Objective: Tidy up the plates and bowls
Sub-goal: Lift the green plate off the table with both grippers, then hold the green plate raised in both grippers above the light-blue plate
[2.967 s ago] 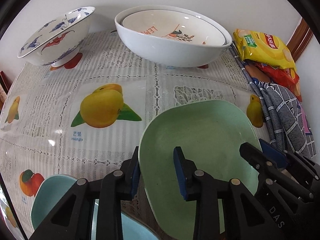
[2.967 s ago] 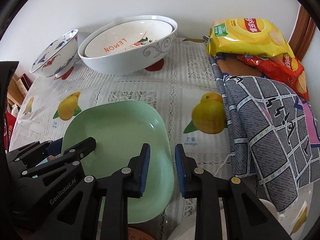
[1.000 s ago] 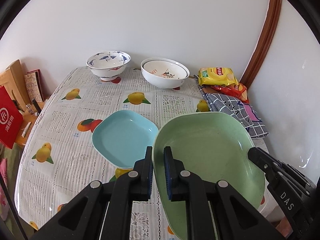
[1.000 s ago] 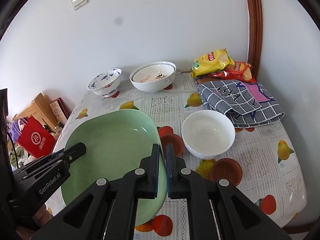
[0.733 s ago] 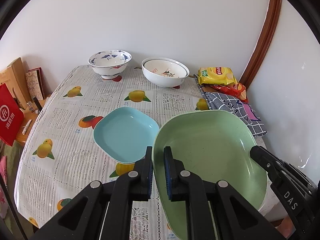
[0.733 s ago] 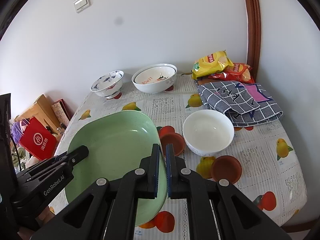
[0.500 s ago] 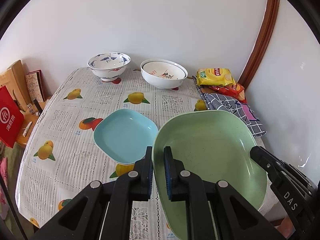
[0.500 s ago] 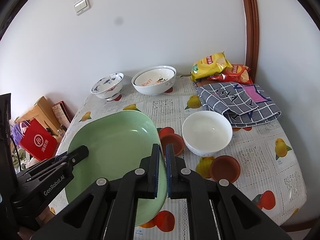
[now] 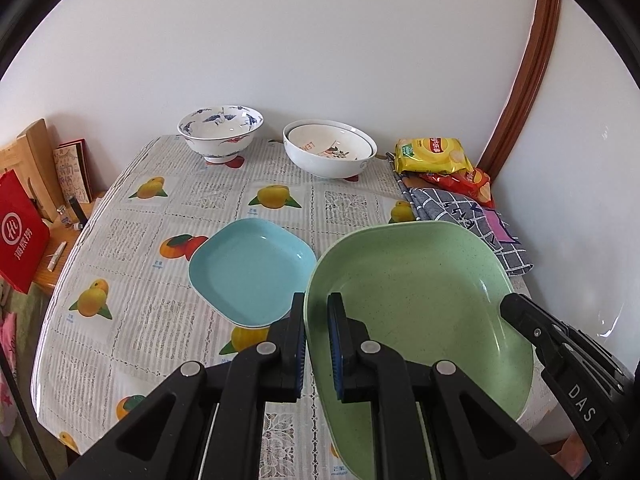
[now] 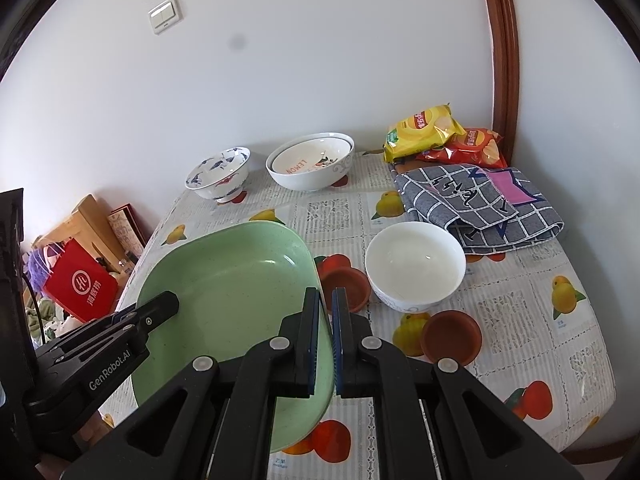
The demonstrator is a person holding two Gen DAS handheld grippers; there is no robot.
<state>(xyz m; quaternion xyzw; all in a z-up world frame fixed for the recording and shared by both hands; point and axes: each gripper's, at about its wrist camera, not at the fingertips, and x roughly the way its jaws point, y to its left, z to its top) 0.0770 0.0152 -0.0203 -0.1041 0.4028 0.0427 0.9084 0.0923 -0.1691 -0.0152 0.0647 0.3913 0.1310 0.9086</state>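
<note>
Green plate (image 9: 424,292) is up off the desk (image 9: 132,320), held from both sides and tipped a little. Left gripper (image 9: 317,344) has its fingers (image 9: 335,354) pinching the plate's left rim, one pad under the edge, one inside the well. Right gripper (image 10: 325,336) does the same on the opposite rim, its fingers (image 10: 311,340) pressed almost together with the thin green edge caught between them. In the right wrist view the left gripper's black body reaches in over the plate's far-left side.

Just beyond the held plate, in the left wrist view, a light blue square plate (image 9: 252,270) lies flat on the fruit-print tablecloth (image 9: 160,216), partly tucked behind the green rim. Over on the right side, the right wrist view shows a plain white bowl (image 10: 415,265) sitting upright, with a small brown saucer (image 10: 345,280) just beside it on its left and a second brown saucer (image 10: 451,334) nearer the camera.

Further back, a grey checked cloth (image 10: 480,208) lies folded near the right edge of the desk, a yellow chip bag (image 10: 424,126) and a red chip bag (image 10: 468,148) behind it. At the far edge by the wall stand a blue-and-white footed bowl (image 9: 220,132) and, to its right, two white bowls nested (image 9: 330,154), the inner one with orange lettering. Off the desk's left side, a red paper bag (image 9: 20,232) leans by some wooden items.
</note>
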